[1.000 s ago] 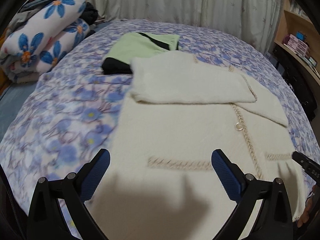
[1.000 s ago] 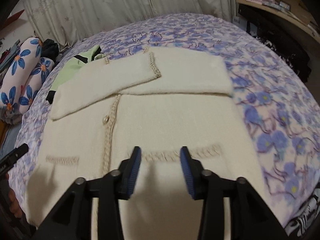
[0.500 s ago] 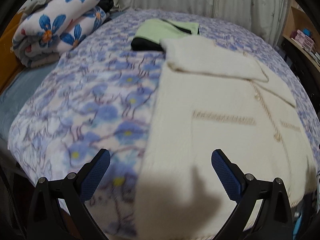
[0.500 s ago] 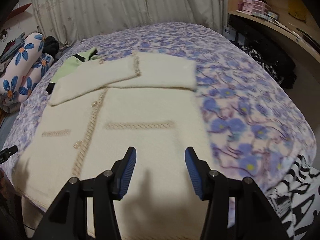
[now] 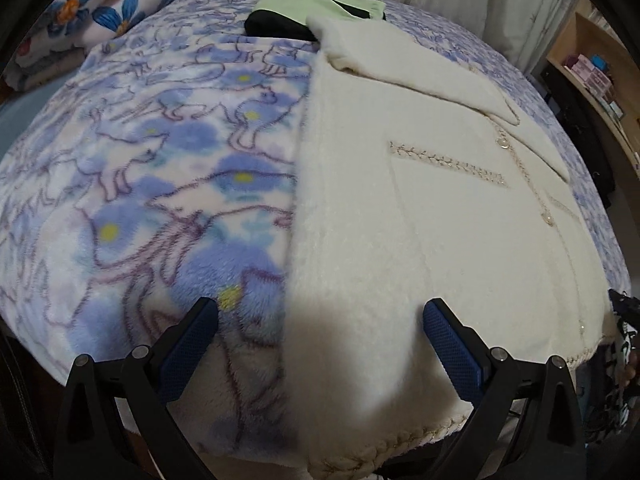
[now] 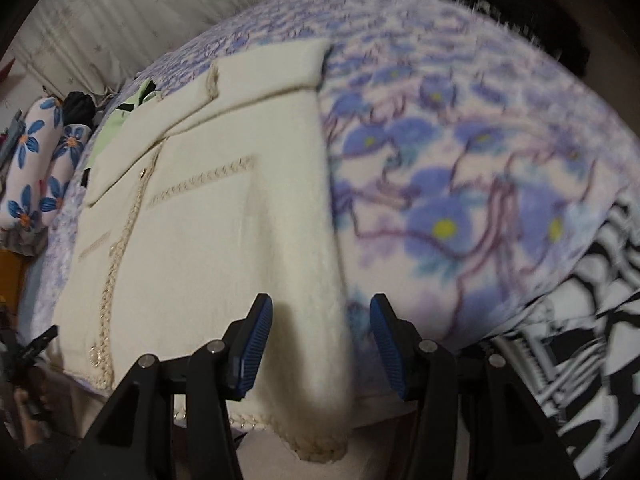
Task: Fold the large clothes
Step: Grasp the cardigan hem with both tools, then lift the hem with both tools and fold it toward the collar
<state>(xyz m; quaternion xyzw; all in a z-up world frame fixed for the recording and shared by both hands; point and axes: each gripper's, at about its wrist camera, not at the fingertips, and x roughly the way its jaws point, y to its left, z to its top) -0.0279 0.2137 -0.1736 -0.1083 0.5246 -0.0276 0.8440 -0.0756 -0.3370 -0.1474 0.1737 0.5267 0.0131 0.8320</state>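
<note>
Cardigan (image 5: 420, 220): cream, flat on the bed (image 5: 140, 160), hem hanging off its near edge.
Left tool (image 5: 320, 344): wide open, empty, astride the cardigan's 9 o'clock edge.
Right tool (image 6: 320, 340): half open, empty, over its 3 o'clock edge.

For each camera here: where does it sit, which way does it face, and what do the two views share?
Left wrist: on the left gripper, angled down at the cardigan's left hem corner; both open fingers show.
Right wrist: on the right gripper, angled down at the cardigan's right hem corner; open fingers, and the other gripper's tip at left.
Shared: cardigan, blanket, green garment.
</note>
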